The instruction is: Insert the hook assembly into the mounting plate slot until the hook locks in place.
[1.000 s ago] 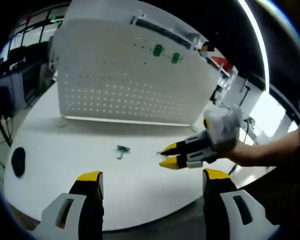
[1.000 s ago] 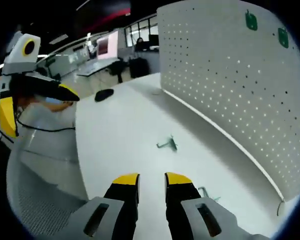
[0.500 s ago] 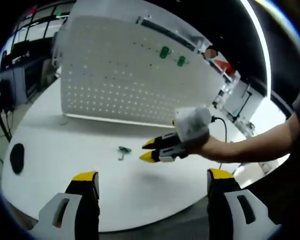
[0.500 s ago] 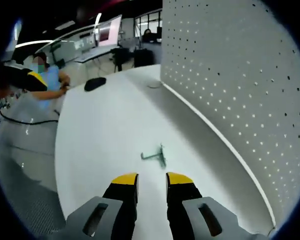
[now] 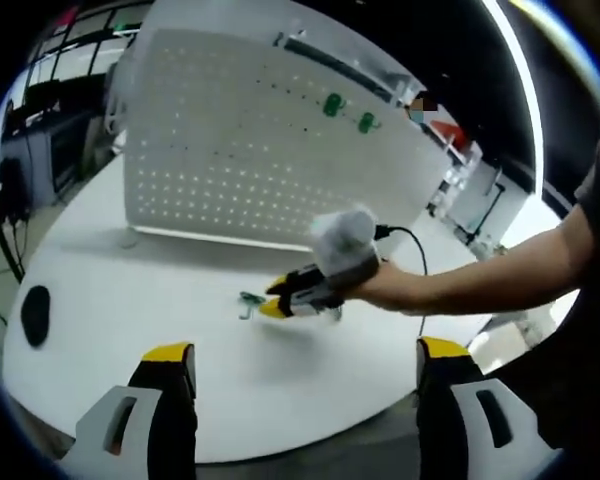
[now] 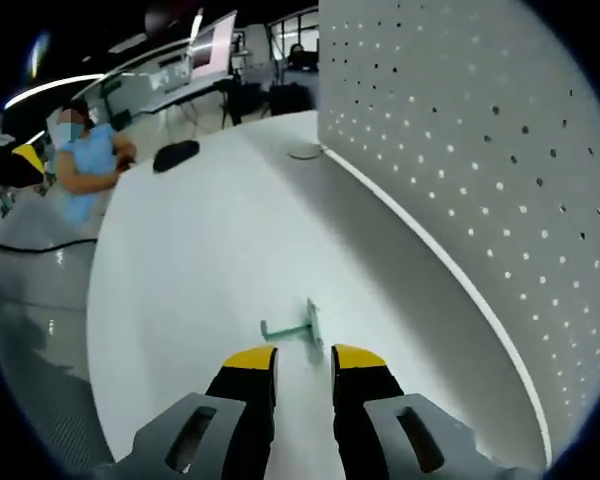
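I see the hook (image 6: 298, 330) lying on the table (image 6: 200, 260) just ahead of my right gripper (image 6: 302, 362), the pegboard (image 6: 480, 150) standing upright behind it to the right.

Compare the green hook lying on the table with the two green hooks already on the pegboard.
Place: the loose green hook lies on the white table, while the two mounted hooks hang high on the white pegboard.
Pose: the loose one lies flat on its side; the mounted ones sit upright against the board.
Reach: the right hand-held gripper is right at the loose one; nothing is near the mounted pair.
All are green.
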Demonstrator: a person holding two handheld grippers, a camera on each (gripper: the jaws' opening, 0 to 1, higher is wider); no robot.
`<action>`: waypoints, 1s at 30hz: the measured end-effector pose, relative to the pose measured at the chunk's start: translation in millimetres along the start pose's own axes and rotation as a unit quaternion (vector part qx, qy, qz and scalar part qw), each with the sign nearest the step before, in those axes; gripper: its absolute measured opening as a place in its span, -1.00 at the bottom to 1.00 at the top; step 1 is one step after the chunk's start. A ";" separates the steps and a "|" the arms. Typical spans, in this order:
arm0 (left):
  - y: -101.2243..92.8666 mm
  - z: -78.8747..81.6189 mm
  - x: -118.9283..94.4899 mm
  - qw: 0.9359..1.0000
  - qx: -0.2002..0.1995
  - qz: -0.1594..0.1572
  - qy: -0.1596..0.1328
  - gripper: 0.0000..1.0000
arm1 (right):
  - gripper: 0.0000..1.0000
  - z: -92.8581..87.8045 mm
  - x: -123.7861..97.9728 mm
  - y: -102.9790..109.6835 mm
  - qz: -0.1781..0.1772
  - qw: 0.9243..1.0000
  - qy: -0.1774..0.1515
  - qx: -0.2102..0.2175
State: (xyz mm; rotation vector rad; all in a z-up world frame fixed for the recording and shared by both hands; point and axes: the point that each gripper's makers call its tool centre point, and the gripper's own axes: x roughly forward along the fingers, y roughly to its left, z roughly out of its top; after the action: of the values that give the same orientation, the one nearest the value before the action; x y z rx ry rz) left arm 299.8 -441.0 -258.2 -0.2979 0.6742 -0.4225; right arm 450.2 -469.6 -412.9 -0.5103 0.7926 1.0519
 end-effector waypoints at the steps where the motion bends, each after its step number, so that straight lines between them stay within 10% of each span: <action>1: 0.5 -0.1 -0.2 1.000 -0.002 0.000 -0.001 0.85 | -0.60 0.9 1.8 -0.7 0.001 1.000 0.002 -0.003; 30: 11.8 -2.3 2.0 0.999 -0.043 0.010 -0.007 0.79 | -0.99 0.8 11.7 -1.2 0.014 1.000 0.019 -0.020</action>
State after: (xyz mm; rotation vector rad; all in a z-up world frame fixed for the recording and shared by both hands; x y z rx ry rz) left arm 303.0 -431.9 -265.7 -0.3750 0.6831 -0.3729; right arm 454.6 -462.9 -421.5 -0.5558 0.8158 1.0874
